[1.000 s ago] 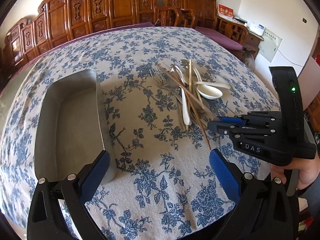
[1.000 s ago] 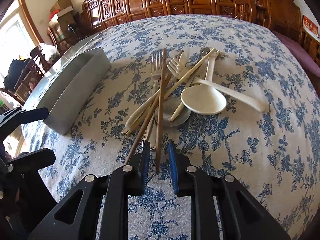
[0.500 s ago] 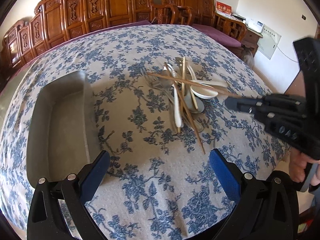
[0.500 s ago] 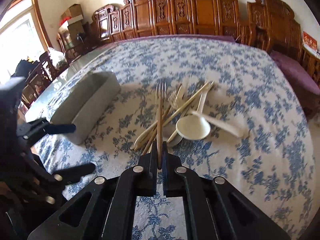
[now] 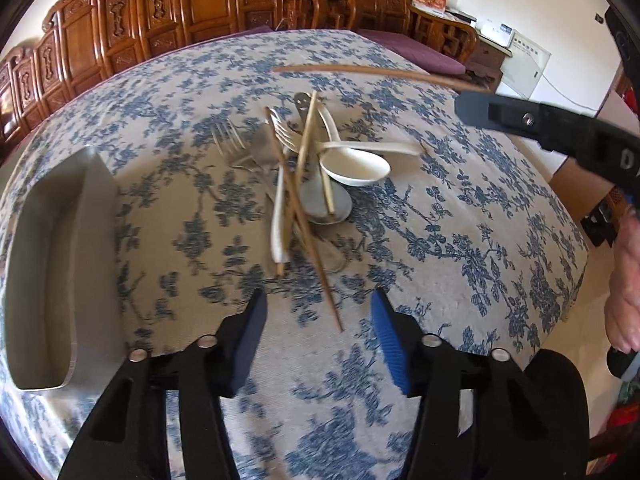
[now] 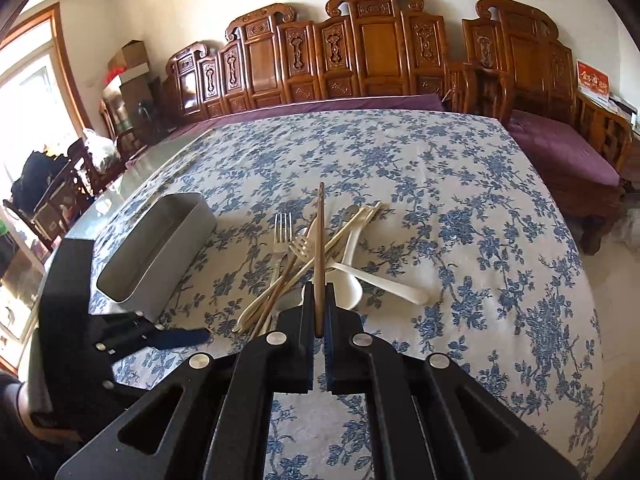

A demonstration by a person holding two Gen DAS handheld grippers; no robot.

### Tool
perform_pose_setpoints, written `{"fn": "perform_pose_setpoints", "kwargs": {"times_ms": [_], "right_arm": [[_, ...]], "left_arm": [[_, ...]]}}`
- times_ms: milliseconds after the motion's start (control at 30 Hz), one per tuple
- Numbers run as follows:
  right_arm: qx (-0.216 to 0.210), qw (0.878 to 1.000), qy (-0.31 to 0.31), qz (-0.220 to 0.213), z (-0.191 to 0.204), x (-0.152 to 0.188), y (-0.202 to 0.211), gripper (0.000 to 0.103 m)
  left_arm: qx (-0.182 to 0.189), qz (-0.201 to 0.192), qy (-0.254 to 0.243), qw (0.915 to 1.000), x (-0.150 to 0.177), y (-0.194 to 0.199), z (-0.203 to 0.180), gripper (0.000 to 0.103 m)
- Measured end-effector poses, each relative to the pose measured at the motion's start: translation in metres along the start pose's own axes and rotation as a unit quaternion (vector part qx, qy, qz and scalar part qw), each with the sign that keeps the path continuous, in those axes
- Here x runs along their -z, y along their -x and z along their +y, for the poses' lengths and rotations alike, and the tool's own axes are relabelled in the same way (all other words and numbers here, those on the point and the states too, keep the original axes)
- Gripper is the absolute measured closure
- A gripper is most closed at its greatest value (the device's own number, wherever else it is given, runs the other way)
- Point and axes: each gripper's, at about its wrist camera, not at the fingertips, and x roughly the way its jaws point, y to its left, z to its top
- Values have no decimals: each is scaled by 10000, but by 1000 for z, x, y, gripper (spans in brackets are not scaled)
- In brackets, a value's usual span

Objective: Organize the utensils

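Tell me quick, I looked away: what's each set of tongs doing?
Left tongs: closing, nothing between them.
Right tongs: shut on a chopstick.

On the bench (image 6: 460,184), the utensil pile (image 5: 312,184) sits mid-cloth, with the tray (image 5: 60,264) well apart to its left in the left wrist view. One chopstick (image 5: 360,70) hangs in the air above the pile, its end in the right hand-held gripper (image 6: 319,320). Carved chairs (image 6: 360,48) line the bench's far edge.

Blue-flowered white tablecloth (image 5: 460,220), grey metal tray (image 5: 96,240), white spoon (image 5: 356,166).
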Motion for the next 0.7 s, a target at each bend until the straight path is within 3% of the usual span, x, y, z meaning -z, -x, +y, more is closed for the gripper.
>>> {"fn": "perform_pose_setpoints", "kwargs": {"times_ms": [67,200,300,700], "right_arm": [[9,10000,-21,7,-2,0,-1,98],[20,10000,-56,26,-4,1,-2,98],[33,10000,-32,44,-1,2,-3,98],[52,9999,128,-6,10,0,0,98]], "left_arm": [[-13,50,40,10000,-1,-7,-2,65],[-163,82,94,9998,-3,-16,-4,73],[-167,87,137,9997,-2,-16,-1,97],[-443,-519,51,9977,2,39,19,100]]}}
